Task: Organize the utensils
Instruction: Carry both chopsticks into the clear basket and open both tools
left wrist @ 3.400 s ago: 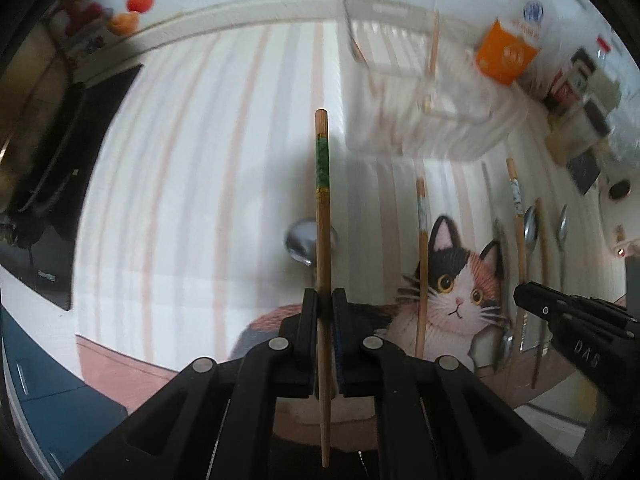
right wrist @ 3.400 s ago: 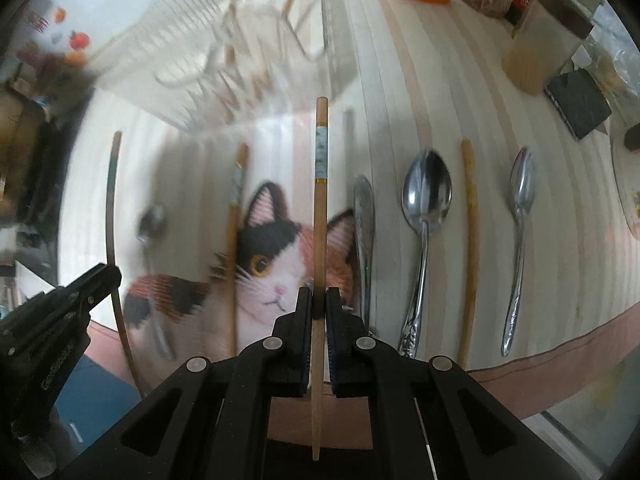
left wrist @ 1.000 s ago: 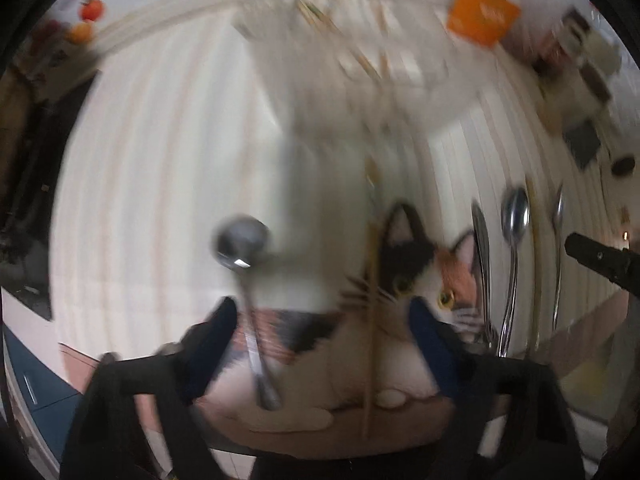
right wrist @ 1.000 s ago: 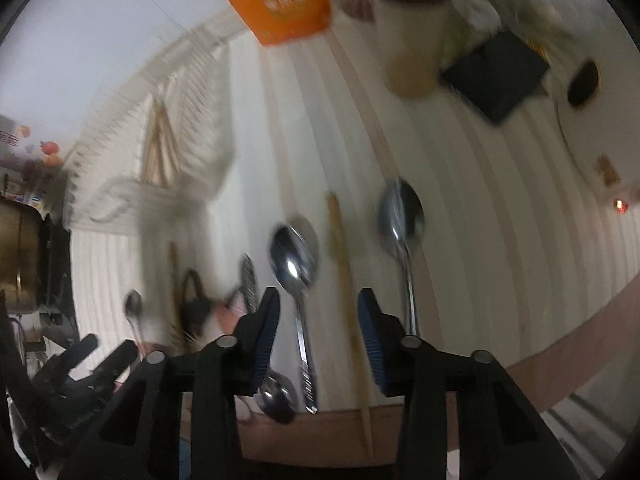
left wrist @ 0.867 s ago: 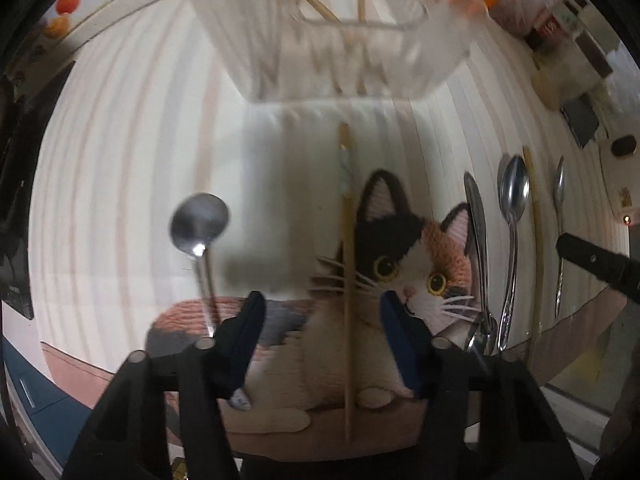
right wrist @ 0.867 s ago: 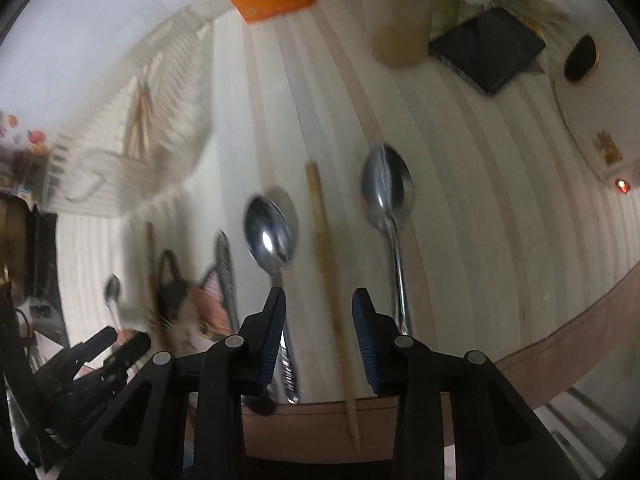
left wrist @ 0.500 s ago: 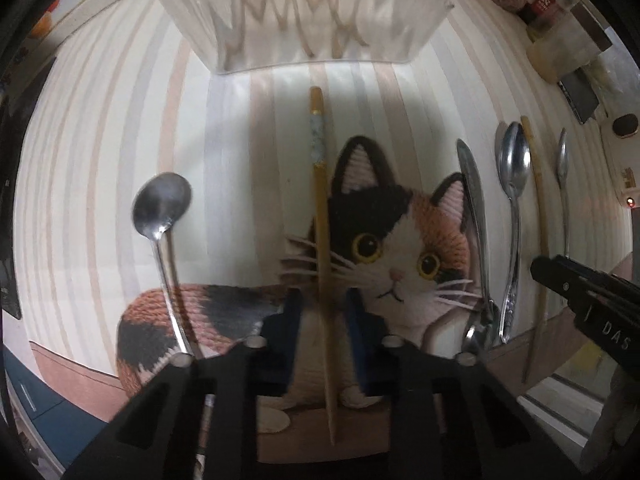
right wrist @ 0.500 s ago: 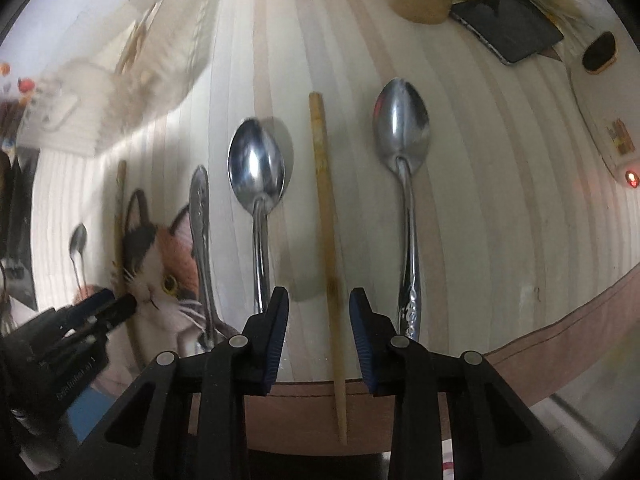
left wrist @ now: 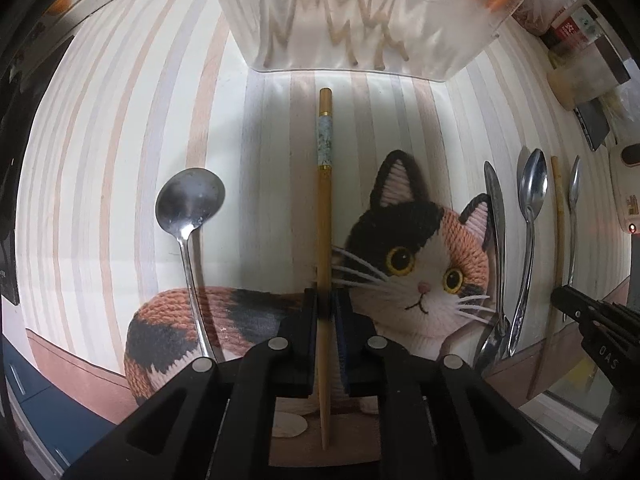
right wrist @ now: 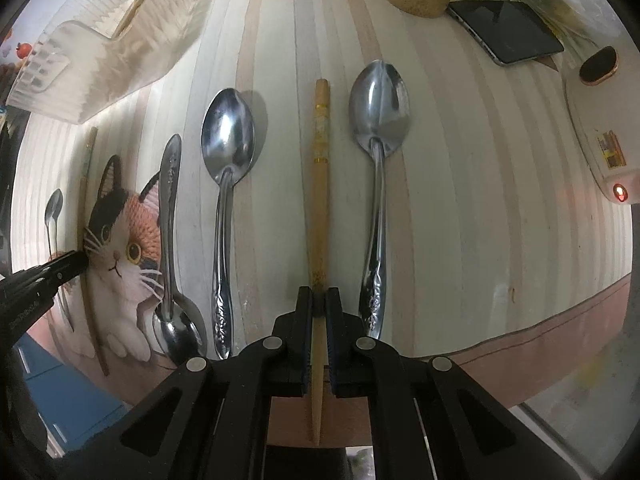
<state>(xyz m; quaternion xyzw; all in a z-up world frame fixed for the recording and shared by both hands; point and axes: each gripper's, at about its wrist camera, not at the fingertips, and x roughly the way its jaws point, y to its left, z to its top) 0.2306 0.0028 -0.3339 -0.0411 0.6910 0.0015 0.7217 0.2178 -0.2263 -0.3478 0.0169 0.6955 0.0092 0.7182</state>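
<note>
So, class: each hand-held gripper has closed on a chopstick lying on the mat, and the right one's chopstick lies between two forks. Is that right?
Not quite. In the right wrist view, the chopstick in the right hand-held gripper lies between two spoons, not forks. The rest holds: the left hand-held gripper is closed on its own chopstick.

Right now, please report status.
Left gripper shut on blue-banded chopstick. Right gripper shut on yellow-banded chopstick. Spoons flank it; rack ahead.
</note>
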